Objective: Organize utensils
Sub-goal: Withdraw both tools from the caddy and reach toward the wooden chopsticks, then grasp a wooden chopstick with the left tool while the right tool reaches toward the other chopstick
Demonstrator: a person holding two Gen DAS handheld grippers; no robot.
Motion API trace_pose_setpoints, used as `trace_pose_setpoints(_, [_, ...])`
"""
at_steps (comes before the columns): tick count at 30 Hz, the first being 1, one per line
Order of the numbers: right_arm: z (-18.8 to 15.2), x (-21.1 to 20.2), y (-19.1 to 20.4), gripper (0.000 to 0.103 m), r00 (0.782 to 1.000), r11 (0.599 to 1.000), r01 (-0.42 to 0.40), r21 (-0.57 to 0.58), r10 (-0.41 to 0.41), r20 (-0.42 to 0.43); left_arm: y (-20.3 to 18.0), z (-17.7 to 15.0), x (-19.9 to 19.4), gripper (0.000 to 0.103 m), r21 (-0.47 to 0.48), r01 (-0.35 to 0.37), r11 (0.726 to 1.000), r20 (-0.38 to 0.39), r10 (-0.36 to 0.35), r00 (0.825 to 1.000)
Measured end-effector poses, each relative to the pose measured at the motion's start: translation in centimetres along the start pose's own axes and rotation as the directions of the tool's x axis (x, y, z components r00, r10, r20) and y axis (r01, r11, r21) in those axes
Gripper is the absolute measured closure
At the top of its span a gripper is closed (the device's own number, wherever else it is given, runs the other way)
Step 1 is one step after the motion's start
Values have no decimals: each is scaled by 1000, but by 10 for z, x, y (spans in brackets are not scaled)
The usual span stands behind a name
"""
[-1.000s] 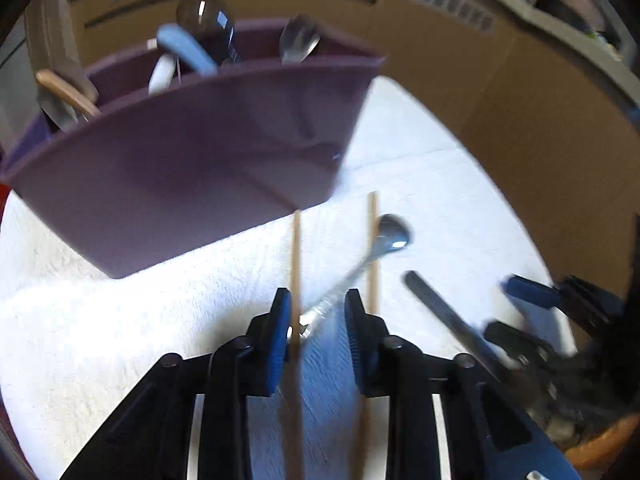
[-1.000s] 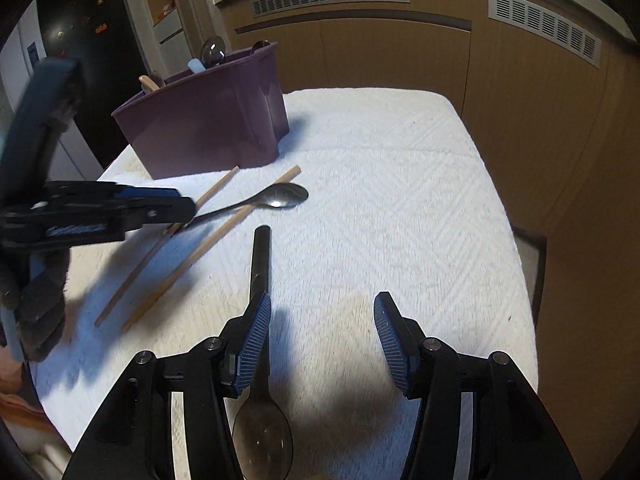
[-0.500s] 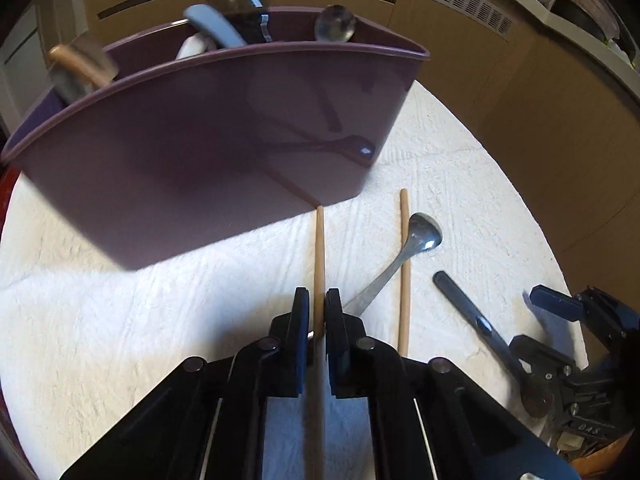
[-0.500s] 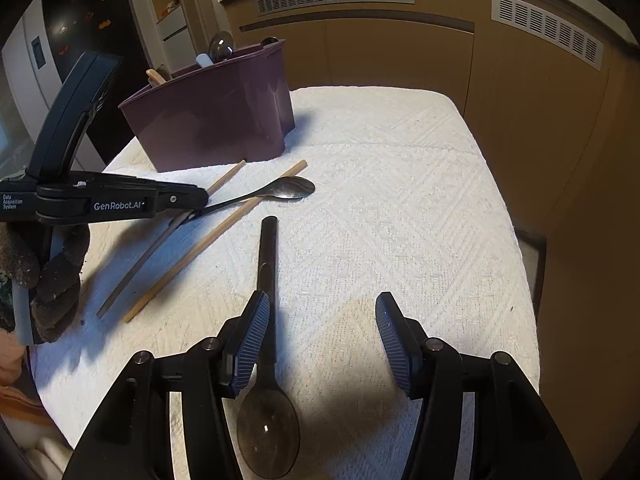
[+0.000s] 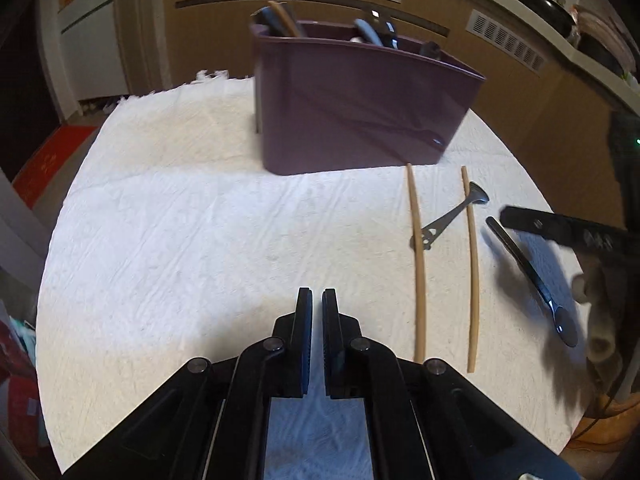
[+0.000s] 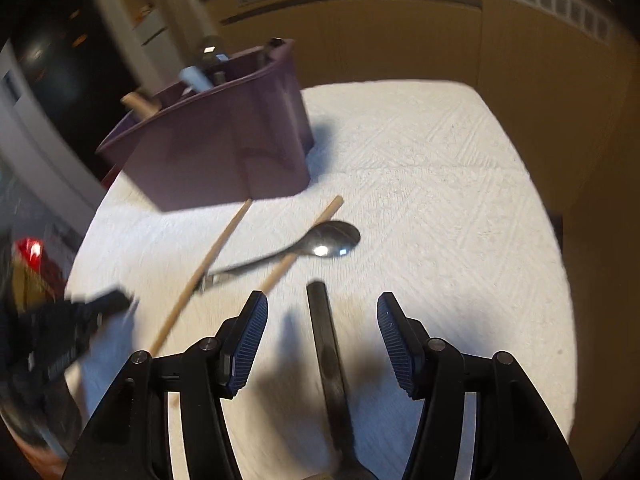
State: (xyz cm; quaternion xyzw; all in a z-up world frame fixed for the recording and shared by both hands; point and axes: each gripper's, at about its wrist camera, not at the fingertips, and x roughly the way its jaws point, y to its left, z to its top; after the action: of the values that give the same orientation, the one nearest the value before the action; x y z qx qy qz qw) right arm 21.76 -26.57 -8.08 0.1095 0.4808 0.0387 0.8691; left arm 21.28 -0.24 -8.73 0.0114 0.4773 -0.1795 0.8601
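Note:
A purple utensil caddy [image 5: 360,112] [image 6: 224,152] stands on the white cloth and holds several utensils. Two wooden chopsticks [image 5: 418,256] [image 5: 472,264] lie in front of it, with a silver spoon [image 5: 452,216] [image 6: 316,244] across them. A dark-handled spoon [image 5: 528,268] [image 6: 330,360] lies to their right. My left gripper [image 5: 317,304] is shut and empty, to the left of the chopsticks. My right gripper [image 6: 322,312] is open, its fingers on either side of the dark spoon's handle.
The round table's white cloth [image 5: 180,220] ends at a curved edge near me. Wooden cabinets [image 6: 400,40] stand behind the table. A red item [image 6: 30,250] lies off the left edge. The left gripper shows blurred at the left of the right wrist view [image 6: 76,320].
My left gripper let go of the chopstick, pulled back and moved left, still shut. My right gripper moved forward over the dark spoon's handle, staying open.

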Motion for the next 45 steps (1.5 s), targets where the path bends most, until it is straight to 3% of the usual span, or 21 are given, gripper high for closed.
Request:
trace_pose_setpoints(3, [15, 22, 0, 45, 999, 994, 18, 108, -13, -45, 11, -4, -2, 94, -31, 13, 999, 1, -13, 1000])
trace_pose_setpoints(5, [21, 27, 8, 45, 998, 991, 66, 113, -65, -13, 16, -6, -2, 79, -50, 25, 998, 2, -25, 1000])
trace_pose_setpoints(8, [26, 35, 20, 44, 994, 988, 105, 116, -107, 3, 20, -7, -5, 74, -61, 49, 997, 16, -48, 999])
trace_pose_setpoints(13, [31, 48, 43, 44, 973, 974, 227, -5, -227, 35, 15, -4, -12, 56, -74, 87, 993, 52, -84, 995])
trace_pose_setpoints(16, [29, 49, 51, 54, 971, 965, 239, -105, -234, 58, 9, -2, -13, 51, -48, 93, 995, 50, -90, 995])
trace_pose_setpoints(20, [24, 36, 45, 72, 976, 962, 215, -166, -209, 52, 2, -2, -11, 51, -20, 125, 992, 40, -124, 991])
trace_pose_setpoints(21, [23, 32, 41, 82, 975, 961, 220, -167, -215, 49, 0, -2, -9, 51, -11, 132, 991, 33, -132, 991])
trace_pose_setpoints(24, [18, 18, 26, 93, 982, 970, 189, -154, -185, 40, -12, 0, -5, 51, 29, 136, 990, 6, -136, 991])
trace_pose_setpoints(29, [6, 4, 10, 94, 982, 968, 183, -169, -174, 71, -45, 7, 2, 51, 133, 149, 980, -25, -147, 989])
trace_pose_setpoints(33, [2, -3, -15, 93, 983, 976, 174, -130, -164, 85, -81, 14, 10, 51, 278, 152, 948, -45, -145, 988])
trace_pose_setpoints(35, [2, -5, -24, 94, 981, 977, 181, -110, -171, 94, -94, 20, 16, 64, 335, 151, 930, -56, -140, 989])
trace_pose_setpoints(40, [-11, -9, -45, 94, 984, 983, 157, -97, -148, 97, -121, 44, 39, 78, 421, 166, 892, -110, -132, 985])
trace_pose_setpoints(45, [-19, -11, -55, 93, 987, 986, 133, -95, -124, 99, -134, 58, 58, 80, 460, 148, 876, -158, -83, 984])
